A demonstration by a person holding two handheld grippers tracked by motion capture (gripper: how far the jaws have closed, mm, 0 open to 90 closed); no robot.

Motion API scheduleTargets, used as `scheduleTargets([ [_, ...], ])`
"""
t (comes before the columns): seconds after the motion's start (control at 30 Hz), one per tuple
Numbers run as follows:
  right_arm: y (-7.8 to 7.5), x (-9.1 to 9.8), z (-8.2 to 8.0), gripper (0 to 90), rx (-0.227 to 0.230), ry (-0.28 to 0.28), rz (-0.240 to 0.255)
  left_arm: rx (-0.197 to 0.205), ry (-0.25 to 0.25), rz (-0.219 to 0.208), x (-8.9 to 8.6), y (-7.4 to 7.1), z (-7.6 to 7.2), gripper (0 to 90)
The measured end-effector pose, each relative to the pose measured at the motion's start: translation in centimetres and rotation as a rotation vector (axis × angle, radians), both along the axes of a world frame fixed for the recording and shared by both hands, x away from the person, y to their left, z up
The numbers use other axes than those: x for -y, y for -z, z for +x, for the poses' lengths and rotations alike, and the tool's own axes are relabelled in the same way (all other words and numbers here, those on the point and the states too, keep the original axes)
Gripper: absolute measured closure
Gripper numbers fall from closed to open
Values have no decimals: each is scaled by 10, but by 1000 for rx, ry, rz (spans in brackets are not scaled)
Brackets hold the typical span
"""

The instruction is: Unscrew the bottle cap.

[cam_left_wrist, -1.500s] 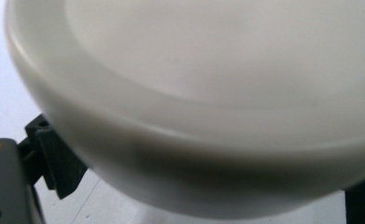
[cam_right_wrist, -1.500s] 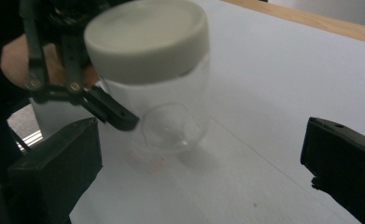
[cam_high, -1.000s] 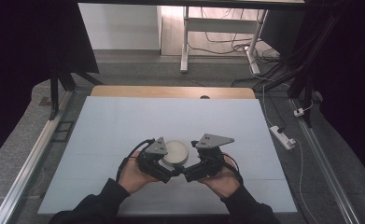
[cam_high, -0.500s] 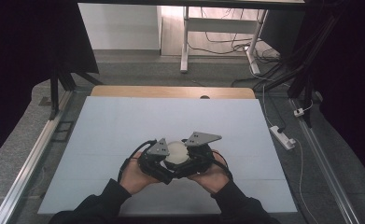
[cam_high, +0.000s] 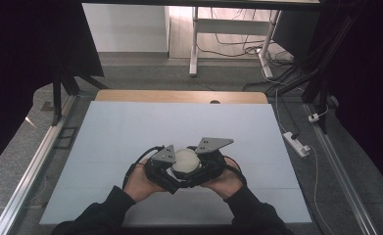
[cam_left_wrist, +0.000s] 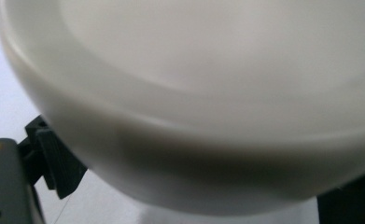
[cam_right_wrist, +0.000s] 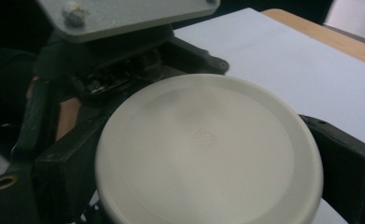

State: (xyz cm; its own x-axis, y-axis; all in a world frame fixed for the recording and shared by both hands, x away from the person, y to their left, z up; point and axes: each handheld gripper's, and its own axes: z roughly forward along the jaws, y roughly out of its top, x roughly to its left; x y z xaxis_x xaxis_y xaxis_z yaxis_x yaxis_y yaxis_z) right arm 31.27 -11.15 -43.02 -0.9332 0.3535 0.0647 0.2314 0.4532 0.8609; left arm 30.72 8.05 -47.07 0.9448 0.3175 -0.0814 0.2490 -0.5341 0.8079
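from the high view, both hands meet near the front middle of the pale surface (cam_high: 130, 132), the left tool (cam_high: 165, 169) and right tool (cam_high: 203, 169) angled toward each other with a round white lid (cam_high: 186, 161) between them. the right gripper view adds detail — the lid (cam_right_wrist: 208, 149) is a flat disc with a raised rim and a faint square mark at its centre, the right tool's jaws standing at either side of its edge, clamped on it. beyond it sits the left tool (cam_right_wrist: 101, 70). the left gripper view is very close and blurred — the lid's curved rim (cam_left_wrist: 194, 116) lies between its jaws, touching them, so it looks clamped too.
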Motion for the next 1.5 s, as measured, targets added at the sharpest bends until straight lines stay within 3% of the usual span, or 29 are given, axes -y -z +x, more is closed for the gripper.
scheduleTargets([
  [0.3,3,9,17,76,-50,-243,42,-16,106,-4,-1,0,1,75],
  [0.43,4,10,22,75,-53,-314,48,-7,102,9,0,1,1,75],
  [0.53,6,10,21,65,-54,-290,52,-2,86,11,0,1,0,75],
  [0.6,6,8,18,0,-46,-254,49,4,71,15,0,0,1,75],
  [0.7,-1,6,14,0,-29,-206,40,6,45,12,-1,0,1,75],
  [0.87,-9,5,6,0,-4,-51,21,12,-25,7,-4,0,2,75],
  [0.97,-6,1,4,0,-29,57,10,15,-63,11,-5,0,3,74],
  [1.07,-4,-4,-1,0,-11,111,4,18,-81,16,-6,-1,2,75],
  [1.2,-2,-10,-6,29,40,148,2,22,-84,11,-5,-3,1,75],
  [1.5,1,-9,-6,71,31,119,15,22,-75,8,-3,-2,0,75],
])
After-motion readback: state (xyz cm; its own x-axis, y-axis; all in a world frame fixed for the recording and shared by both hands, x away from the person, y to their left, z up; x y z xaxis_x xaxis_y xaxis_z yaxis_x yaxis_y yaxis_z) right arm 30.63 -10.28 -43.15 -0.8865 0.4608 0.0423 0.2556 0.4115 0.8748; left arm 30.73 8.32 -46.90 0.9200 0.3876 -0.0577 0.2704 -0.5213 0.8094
